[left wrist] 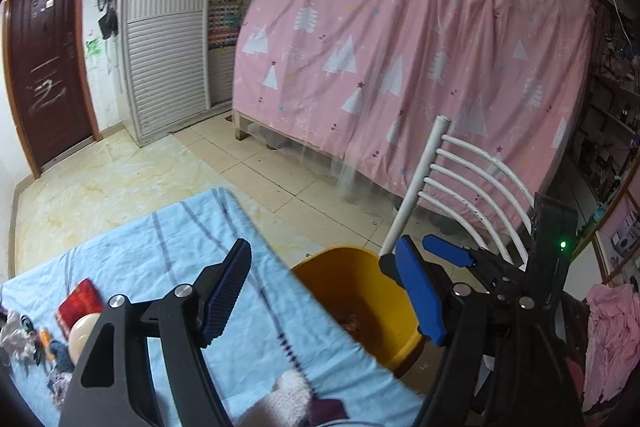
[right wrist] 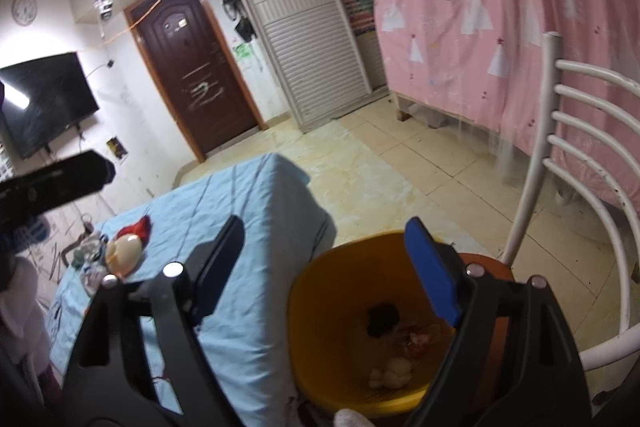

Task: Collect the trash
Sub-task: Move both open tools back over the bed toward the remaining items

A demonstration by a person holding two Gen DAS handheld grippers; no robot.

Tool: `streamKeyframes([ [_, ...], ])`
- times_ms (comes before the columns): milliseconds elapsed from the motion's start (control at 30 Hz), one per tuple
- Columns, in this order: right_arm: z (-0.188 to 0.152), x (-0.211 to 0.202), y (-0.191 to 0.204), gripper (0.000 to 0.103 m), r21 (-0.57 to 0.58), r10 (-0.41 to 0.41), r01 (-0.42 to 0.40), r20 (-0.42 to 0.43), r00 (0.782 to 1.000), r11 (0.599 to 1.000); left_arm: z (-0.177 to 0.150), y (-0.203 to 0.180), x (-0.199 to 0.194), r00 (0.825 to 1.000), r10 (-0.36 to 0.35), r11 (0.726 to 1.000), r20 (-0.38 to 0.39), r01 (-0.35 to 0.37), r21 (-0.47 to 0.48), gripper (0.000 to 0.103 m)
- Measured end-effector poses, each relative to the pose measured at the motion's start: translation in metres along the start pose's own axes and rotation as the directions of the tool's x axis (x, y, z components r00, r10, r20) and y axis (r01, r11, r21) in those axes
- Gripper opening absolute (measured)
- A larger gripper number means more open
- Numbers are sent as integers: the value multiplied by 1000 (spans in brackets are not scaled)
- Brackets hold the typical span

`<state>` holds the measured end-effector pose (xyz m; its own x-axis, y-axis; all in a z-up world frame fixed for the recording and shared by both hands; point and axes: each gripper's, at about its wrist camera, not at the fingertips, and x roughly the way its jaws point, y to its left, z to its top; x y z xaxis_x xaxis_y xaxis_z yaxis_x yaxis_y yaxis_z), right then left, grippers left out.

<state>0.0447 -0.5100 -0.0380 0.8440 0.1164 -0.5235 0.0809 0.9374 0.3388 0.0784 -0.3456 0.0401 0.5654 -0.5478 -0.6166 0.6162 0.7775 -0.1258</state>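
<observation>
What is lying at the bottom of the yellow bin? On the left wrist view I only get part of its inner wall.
Observer: The right wrist view looks straight in. The yellow bin holds a black scrap, a reddish wrapper and white crumpled lumps.
Reviewer: Is the right gripper carrying anything?
Observer: No. The right gripper is open and empty, with one finger over the bin's mouth.
Reviewer: Anything beyond my left edge?
Observer: A black television hangs there.
</observation>
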Motion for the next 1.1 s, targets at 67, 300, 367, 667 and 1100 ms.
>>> streamKeyframes([
  [67, -1, 2, 9, 84, -16, 12, -12, -9, 1000, 1000, -2, 11, -8, 1000, 9, 1000, 5, -9, -15, 66],
  [300, -2, 8, 46, 84, -78, 49, -52, -44, 998, 996, -14, 42, -35, 999, 45, 997, 28, -43, -62, 67],
  [367, -3, 9, 56, 84, -96, 58, -63, -52, 997, 993, -20, 53, -42, 998, 58, 996, 29, -56, -74, 69],
  [667, -13, 23, 107, 86, -187, 102, -123, -116, 988, 975, -41, 111, -70, 990, 137, 978, 33, -130, -163, 72],
  [1100, -31, 42, 166, 87, -289, 141, -199, -211, 967, 936, -83, 173, -92, 971, 239, 951, -25, -239, -194, 75],
])
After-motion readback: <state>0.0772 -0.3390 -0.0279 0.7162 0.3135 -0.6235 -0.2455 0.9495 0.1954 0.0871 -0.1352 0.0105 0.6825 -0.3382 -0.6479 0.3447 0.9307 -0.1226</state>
